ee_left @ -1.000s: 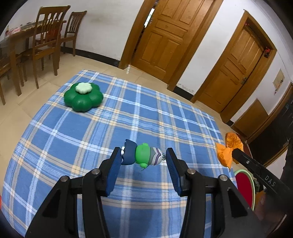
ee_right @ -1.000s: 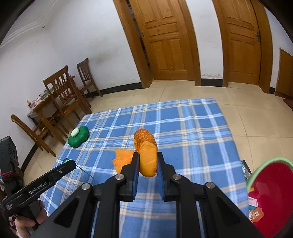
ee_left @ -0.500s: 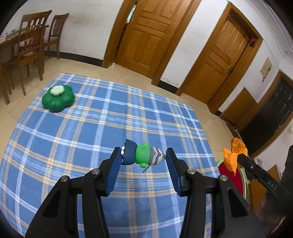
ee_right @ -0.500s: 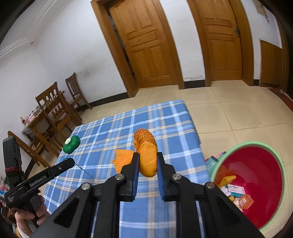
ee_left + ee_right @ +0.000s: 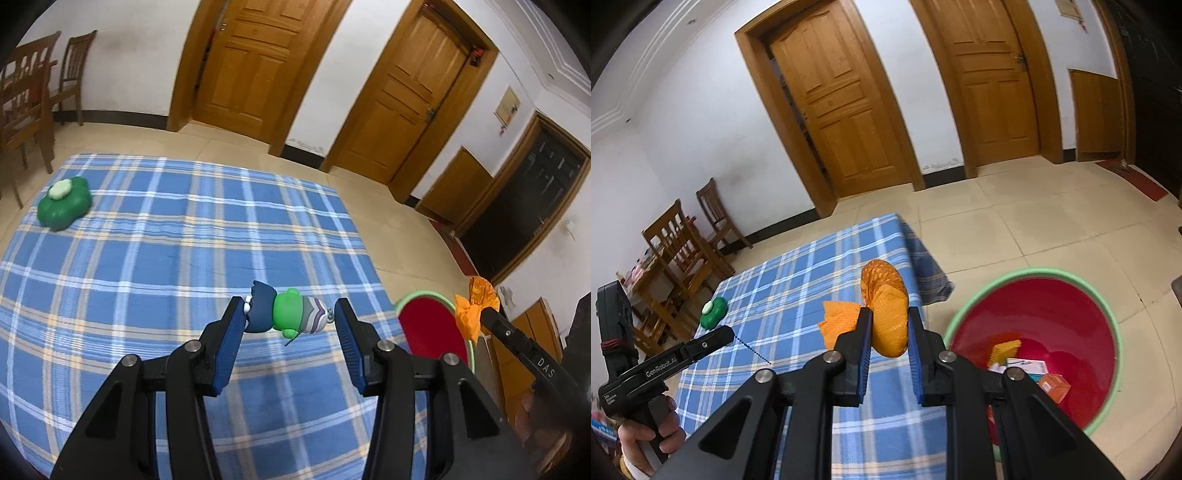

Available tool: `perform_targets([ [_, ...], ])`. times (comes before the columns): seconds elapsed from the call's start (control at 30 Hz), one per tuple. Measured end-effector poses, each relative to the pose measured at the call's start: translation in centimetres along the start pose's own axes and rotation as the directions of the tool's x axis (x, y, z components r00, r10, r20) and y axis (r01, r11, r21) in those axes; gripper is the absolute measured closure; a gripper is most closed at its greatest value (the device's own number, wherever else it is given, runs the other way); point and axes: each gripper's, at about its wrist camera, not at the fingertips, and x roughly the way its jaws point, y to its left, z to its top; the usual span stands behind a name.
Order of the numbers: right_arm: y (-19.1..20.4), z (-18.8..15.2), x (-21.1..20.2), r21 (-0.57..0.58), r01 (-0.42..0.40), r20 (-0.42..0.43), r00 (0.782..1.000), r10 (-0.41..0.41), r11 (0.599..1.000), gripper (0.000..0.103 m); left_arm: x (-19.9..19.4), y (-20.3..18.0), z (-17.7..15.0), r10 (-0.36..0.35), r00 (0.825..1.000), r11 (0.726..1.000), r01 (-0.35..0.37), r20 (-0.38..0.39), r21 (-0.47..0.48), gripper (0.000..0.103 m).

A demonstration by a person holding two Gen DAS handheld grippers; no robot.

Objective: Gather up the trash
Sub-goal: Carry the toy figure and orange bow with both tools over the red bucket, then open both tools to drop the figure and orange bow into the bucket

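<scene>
Through the left wrist camera, my left gripper (image 5: 290, 321) pinches a small green figure toy (image 5: 286, 313) endwise, angled down over the blue plaid tablecloth (image 5: 147, 258). Through the right, my right gripper (image 5: 888, 334) squeezes a crumpled orange mesh bag (image 5: 886, 310) beside the red basin (image 5: 1052, 314), tilted downward.

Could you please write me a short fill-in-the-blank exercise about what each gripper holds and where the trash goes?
1. The right gripper is shut on an ____ mesh bag.
2. The left gripper holds a small toy whose middle is ____.
3. The basin on the floor is ____ inside.
4. A green flower-shaped thing lies on the ____ cloth.

Missing words: orange; green; red; plaid
</scene>
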Motion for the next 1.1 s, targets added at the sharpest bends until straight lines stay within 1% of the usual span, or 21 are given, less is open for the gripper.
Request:
perform_targets([
  [0.2, -2.8, -0.4, -1.2, 0.048, 0.039, 0.012, 0.999, -0.04, 0.998, 0.083, 0.8, -2.8, -0.2, -0.035, 0.999, 0.998, 0.036, -0.029, 0.049, 0.053],
  [0.6, -8.7, -1.7, -2.2, 0.152, 0.147, -0.004, 0.989, -0.148, 0.977, 0.082, 3.2, -7.7, -0.8, -0.098, 0.991, 0.983, 0.111, -0.094, 0.143, 0.053],
  [0.77, -10.9, -2.5, -1.5, 0.186, 0.19, -0.038, 0.982, -0.186, 0.964, 0.081, 4.4, -10.0, -1.4, -0.114, 0.985, 0.972, 0.138, -0.128, 0.192, 0.053],
  [0.87, -12.1, -3.1, -1.2, 0.213, 0.203, -0.062, 0.979, -0.194, 0.956, 0.078, 5.3, -11.4, -1.8, -0.124, 0.981, 0.962, 0.155, -0.147, 0.223, 0.053],
  [1.0, -13.5, -3.4, -1.1, 0.244, 0.211, -0.081, 0.977, -0.196, 0.947, 0.078, 6.5, -13.3, -2.3, -0.142, 0.975, 0.948, 0.184, -0.172, 0.259, 0.053],
  [1.1, -14.3, -3.6, -1.3, 0.265, 0.213, -0.085, 0.977, -0.197, 0.941, 0.074, 7.5, -14.8, -2.8, -0.154, 0.969, 0.936, 0.206, -0.195, 0.286, 0.053],
])
